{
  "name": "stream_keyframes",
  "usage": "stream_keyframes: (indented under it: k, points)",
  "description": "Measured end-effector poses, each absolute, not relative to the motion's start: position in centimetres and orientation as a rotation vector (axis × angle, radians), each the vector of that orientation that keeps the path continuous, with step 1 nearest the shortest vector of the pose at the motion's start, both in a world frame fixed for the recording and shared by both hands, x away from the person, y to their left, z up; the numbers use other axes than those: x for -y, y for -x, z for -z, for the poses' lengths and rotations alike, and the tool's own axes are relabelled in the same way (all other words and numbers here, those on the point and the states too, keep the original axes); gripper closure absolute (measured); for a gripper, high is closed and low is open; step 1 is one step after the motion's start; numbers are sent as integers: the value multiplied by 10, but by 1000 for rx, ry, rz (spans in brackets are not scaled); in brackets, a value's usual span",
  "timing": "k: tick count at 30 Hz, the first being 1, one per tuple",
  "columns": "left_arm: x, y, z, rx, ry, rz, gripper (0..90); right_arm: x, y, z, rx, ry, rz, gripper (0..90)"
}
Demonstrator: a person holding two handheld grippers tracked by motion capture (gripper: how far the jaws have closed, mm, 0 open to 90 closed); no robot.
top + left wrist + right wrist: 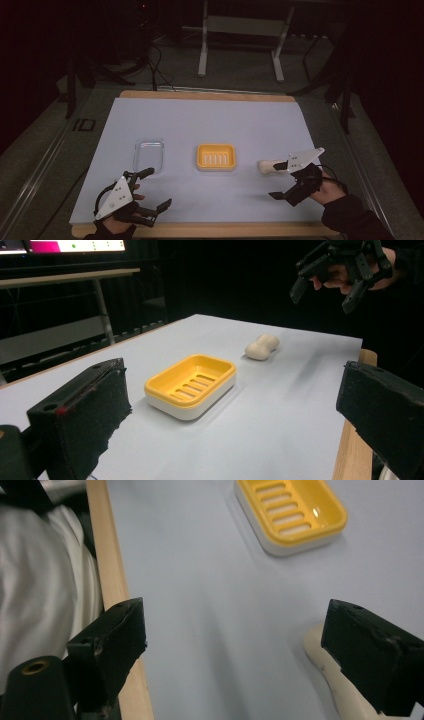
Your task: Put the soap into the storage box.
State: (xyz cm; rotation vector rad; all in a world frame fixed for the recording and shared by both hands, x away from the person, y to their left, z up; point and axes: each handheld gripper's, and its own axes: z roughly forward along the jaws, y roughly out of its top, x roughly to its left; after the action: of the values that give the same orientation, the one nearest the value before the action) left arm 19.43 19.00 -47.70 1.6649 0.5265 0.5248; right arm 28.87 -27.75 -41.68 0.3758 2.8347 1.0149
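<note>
The cream soap bar (269, 167) lies on the worktop (210, 125), right of the yellow soap dish (216, 157). The right gripper (281, 179) hangs over it with fingers (367, 652) spread wide, one just above the bar's end. The left gripper (154, 189) rests near the front edge, fingers released.

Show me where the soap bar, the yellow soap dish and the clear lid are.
soap bar (262, 347), left gripper view, middle of its top.
yellow soap dish (216, 156), high view, its slotted floor.
clear lid (149, 154), high view, its flat middle.
</note>
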Motion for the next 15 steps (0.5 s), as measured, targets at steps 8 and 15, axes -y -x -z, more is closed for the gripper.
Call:
stream_keyframes:
  k: [8,15]
  points:
    - [-190,-194,477,-525,-1667,-525,7,270,-291,421,-2966,-329,-835,106]
    - [-189,-195,478,-523,-1673,-523,7,269,-294,428,-3024,-271,-667,129]
